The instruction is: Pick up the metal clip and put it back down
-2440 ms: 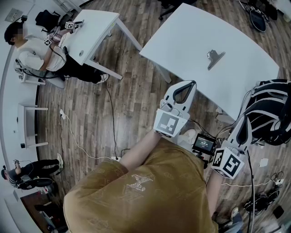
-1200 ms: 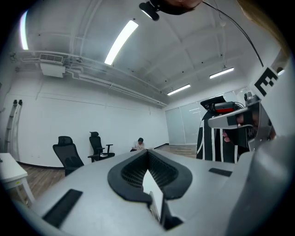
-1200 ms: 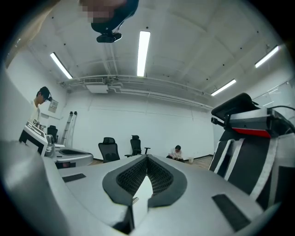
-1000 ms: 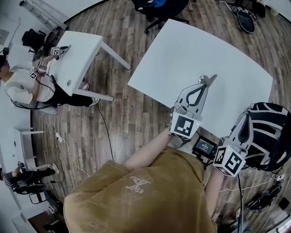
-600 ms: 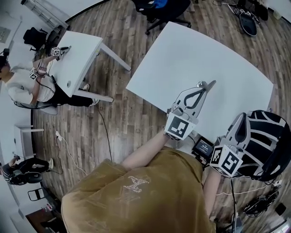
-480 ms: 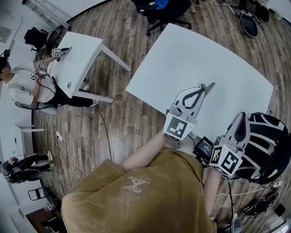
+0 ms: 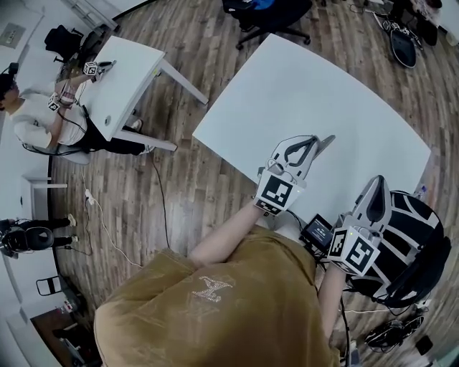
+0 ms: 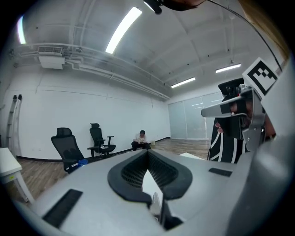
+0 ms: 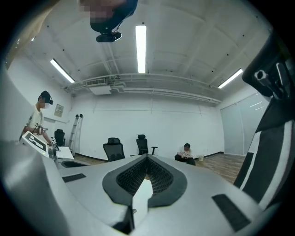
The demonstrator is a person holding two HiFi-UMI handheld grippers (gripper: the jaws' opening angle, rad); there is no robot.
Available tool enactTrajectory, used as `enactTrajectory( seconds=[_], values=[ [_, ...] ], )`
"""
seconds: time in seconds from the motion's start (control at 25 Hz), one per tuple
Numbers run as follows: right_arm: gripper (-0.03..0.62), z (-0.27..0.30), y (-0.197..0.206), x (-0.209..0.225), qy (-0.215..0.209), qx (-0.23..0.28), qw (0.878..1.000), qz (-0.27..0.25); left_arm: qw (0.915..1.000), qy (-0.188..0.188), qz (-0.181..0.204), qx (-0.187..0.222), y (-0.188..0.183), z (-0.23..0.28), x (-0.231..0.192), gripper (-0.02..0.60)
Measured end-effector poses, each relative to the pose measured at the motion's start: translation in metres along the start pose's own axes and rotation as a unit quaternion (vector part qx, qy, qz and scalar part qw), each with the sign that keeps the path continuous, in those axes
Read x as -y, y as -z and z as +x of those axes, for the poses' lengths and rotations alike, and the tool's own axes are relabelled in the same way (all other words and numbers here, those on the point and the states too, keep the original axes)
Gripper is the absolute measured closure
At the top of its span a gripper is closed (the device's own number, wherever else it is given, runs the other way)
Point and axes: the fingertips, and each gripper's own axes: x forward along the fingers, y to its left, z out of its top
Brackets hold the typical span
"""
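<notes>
Just left gripper (image 7: 313, 138) beside metal clip (image 7: 327, 140).

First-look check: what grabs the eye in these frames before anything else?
The big white table fills the middle of the head view. The left gripper is held over its near edge, claw closed, and the metal clip shows just past its tip. The right gripper, also closed, sits at lower right beside a black-and-white striped object.

Big table (image 7: 301, 79): white, at 1 o'clock.
Small table (image 7: 136, 64): white, at 11 o'clock.
Person (image 7: 32, 122): beside the small table, at 10 o'clock.
Chair (image 7: 276, 11): black, at 12 o'clock.
Floor (image 7: 208, 179): brown wood.
</notes>
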Motion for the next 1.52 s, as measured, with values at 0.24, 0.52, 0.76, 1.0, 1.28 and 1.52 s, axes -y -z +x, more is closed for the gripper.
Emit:
enactTrajectory(
  seconds=[0.24, 0.52, 0.76, 1.0, 1.28, 1.52],
  values=[
    [0.586, 0.007, 0.009, 0.009, -0.005, -0.011, 1.000, -0.003, 0.9989, 0.011, -0.011, -0.044, 0.024, 0.016, 0.002, 0.575],
    [0.585, 0.023, 0.029, 0.018, -0.001, -0.034, 0.999, 0.002, 0.9958, 0.024, -0.018, -0.087, 0.057, 0.038, -0.002, 0.575],
    [0.584, 0.057, 0.094, -0.013, -0.071, -0.125, 0.989, -0.022, 0.9925, 0.038, -0.036, -0.111, 0.089, 0.054, -0.013, 0.575],
    [0.530, 0.085, 0.152, -0.057, -0.146, -0.196, 0.969, -0.034, 0.9894, 0.050, -0.025, -0.134, 0.112, 0.066, -0.027, 0.575],
    [0.365, 0.095, 0.236, -0.100, -0.221, -0.297, 0.924, -0.098, 0.9864, 0.048, -0.036, -0.153, 0.137, 0.074, -0.043, 0.575],
    [0.329, 0.098, 0.282, -0.128, -0.253, -0.355, 0.886, -0.155, 0.9845, 0.040, -0.051, -0.163, 0.149, 0.074, -0.057, 0.575]
  ],
)
